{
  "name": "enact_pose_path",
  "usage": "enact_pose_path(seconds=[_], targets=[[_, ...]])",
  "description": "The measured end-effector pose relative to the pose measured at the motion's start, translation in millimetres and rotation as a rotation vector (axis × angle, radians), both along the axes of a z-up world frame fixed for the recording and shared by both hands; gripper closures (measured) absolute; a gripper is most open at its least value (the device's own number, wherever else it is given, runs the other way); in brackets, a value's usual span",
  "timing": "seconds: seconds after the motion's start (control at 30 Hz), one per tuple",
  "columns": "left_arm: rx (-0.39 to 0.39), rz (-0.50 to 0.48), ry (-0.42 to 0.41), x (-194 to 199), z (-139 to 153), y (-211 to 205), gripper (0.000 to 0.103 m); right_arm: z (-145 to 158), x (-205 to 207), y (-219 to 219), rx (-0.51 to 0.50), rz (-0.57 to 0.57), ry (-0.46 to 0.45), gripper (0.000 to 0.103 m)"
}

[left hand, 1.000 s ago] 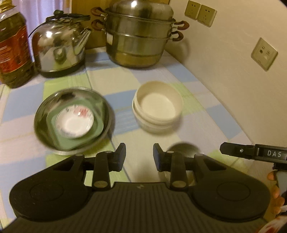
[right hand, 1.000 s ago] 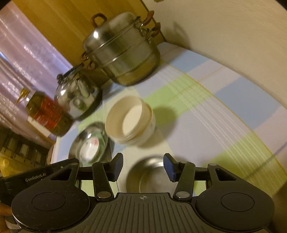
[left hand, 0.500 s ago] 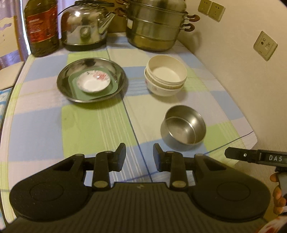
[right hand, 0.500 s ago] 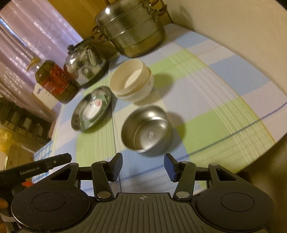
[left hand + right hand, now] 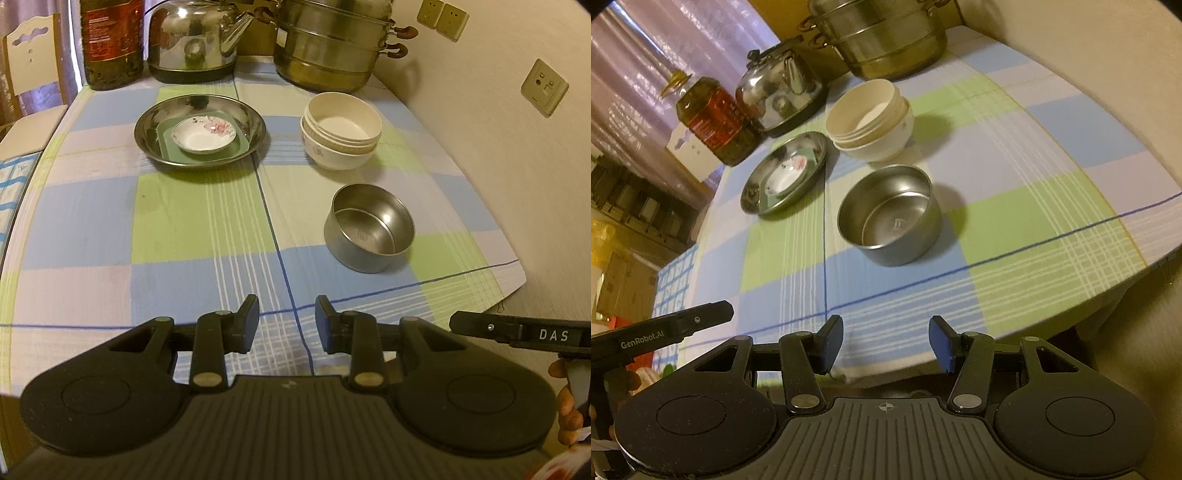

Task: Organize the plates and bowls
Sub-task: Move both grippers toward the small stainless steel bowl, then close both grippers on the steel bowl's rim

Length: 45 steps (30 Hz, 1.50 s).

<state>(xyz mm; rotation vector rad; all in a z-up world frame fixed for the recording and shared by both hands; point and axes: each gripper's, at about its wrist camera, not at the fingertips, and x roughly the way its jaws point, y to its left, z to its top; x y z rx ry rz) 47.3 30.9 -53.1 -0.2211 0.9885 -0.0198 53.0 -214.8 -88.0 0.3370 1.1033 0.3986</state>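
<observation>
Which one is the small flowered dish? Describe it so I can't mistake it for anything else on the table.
Start at the kettle at the back of the checked tablecloth. In front of it lies a wide steel plate holding a green square plate. The small flowered dish sits on top: the only white piece with pink flowers inside a stack.

both grippers (image 5: 286,321) (image 5: 884,343) farther from bowls (image 5: 341,129)

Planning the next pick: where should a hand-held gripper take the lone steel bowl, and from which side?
Probably the rim of the steel bowl, one finger inside and one outside the near wall, coming from above on the table-edge side. It stands upright and empty, with steep thin walls, apart from the stacked white bowls.
</observation>
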Motion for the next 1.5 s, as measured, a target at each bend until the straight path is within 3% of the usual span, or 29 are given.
enact_pose_path(seconds=[0.3, 0.7, 1.5], targets=[[0.017, 0.041, 0.005, -14, -1, -4, 0.074, -1, -6, -4, -0.007, 0.026, -0.008, 0.051], [0.031, 0.032, 0.010, -15, -2, -11, 0.074, -1, -4, -16, 0.019, -0.029, -0.049, 0.051], [-0.025, -0.191, 0.020, 101, -37, -21, 0.074, -21, 58, -7, -0.093, -0.121, -0.069, 0.051]])
